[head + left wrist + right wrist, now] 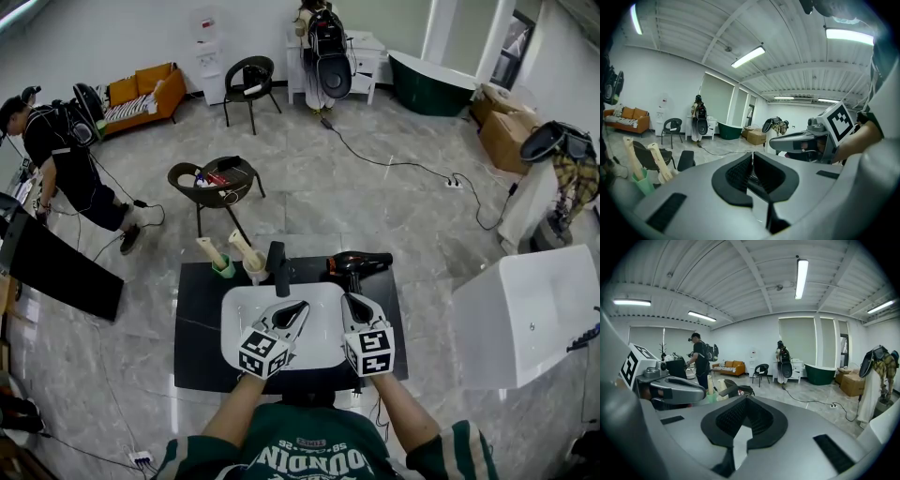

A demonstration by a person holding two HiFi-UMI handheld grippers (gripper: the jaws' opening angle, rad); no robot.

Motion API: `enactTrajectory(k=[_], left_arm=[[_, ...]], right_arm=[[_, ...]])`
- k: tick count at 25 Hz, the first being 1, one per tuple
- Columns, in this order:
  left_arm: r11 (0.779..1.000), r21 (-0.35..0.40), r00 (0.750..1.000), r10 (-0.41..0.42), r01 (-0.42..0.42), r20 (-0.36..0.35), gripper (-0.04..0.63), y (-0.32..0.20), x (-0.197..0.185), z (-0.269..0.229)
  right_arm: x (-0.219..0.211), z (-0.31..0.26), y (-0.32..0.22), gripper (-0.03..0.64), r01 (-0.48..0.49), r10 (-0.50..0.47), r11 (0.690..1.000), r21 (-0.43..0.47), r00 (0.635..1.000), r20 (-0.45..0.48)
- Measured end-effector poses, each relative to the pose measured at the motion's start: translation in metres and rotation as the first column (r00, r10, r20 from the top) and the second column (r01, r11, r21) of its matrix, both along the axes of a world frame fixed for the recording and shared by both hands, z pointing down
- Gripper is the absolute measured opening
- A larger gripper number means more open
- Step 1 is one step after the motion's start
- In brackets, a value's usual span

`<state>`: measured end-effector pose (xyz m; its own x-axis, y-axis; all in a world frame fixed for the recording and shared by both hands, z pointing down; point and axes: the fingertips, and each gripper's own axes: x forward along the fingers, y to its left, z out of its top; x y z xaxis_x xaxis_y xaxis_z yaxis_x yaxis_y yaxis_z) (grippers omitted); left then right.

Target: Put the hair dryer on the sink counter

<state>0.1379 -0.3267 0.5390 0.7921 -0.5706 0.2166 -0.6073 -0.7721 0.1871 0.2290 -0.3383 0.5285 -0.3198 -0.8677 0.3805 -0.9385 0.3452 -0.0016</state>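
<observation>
The grey marble floor (394, 202) lies open on every side of the black table (197, 328). Only one white tub (525, 309), at the right of the frame, stands near the table's right edge, with a strip of floor between them. One white sink (314, 323) fills the middle of the table and leaves a dark margin at the left, the right and the top.

Two grippers hover over the sink, close beside each other and well inside the table's edges. The left gripper (300, 307) has its jaws clenched together with nothing between them, and so does the right gripper (349, 300).

The one hair dryer (359, 263), black with a reddish part, lies on its side on the table at the upper right of the sink, close to the table's upper edge and apart from both grippers. One black faucet (278, 267) stands at the sink's upper rim. To its left are two cups (223, 268), one green and one beige, each with a pale handle in it.

Each gripper's cube shows black and white square markers. Pale letters on the green shirt (309, 450) at the bottom edge are upside down and cut off.
</observation>
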Motion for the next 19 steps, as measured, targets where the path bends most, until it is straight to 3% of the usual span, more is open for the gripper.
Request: enactTrajectory(k=[19], left_arm=[[1.0, -0.007, 1.0, 0.008, -0.008, -0.004, 0.021, -0.012, 0.008, 0.005]], right_arm=[[0.004, 0.005, -0.009, 0.041, 0.006, -0.007, 1.0, -0.011, 1.0, -0.003]])
